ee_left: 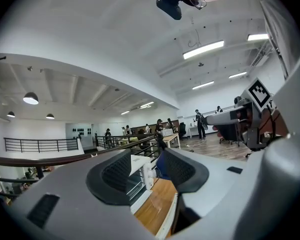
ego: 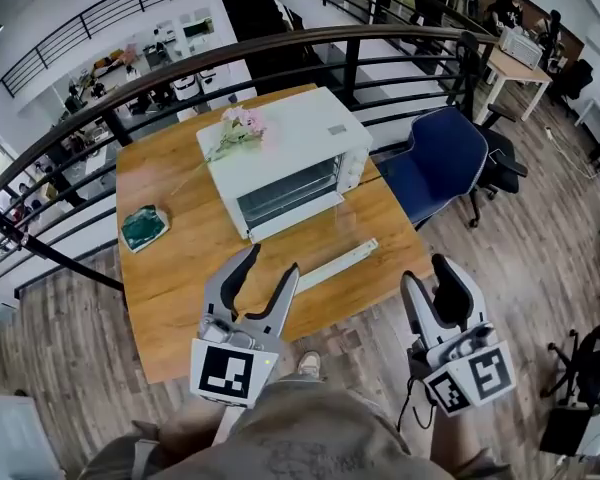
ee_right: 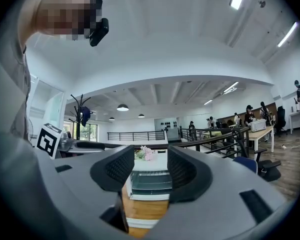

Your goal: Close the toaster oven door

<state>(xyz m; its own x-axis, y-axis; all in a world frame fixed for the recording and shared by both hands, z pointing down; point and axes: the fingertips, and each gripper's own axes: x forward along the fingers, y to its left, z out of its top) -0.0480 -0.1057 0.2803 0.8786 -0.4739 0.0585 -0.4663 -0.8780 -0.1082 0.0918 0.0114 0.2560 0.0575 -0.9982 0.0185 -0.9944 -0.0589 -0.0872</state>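
Note:
A white toaster oven (ego: 285,158) stands on the wooden table (ego: 170,278). Its glass door (ego: 325,233) lies folded down flat, with the white handle bar (ego: 338,264) toward me. My left gripper (ego: 271,261) hovers open over the table's front part, just left of the handle's near end. My right gripper (ego: 426,271) is open too, held off the table's right front corner. Between the left gripper's (ee_left: 152,176) jaws I see the oven (ee_left: 139,170) and the handle (ee_left: 167,219). The right gripper (ee_right: 150,171) faces the oven's open front (ee_right: 150,180). Neither holds anything.
Pink flowers (ego: 238,128) lie on the oven's top. A green object (ego: 143,226) sits near the table's left edge. A blue office chair (ego: 440,168) stands right of the table. A dark railing (ego: 280,53) curves behind it.

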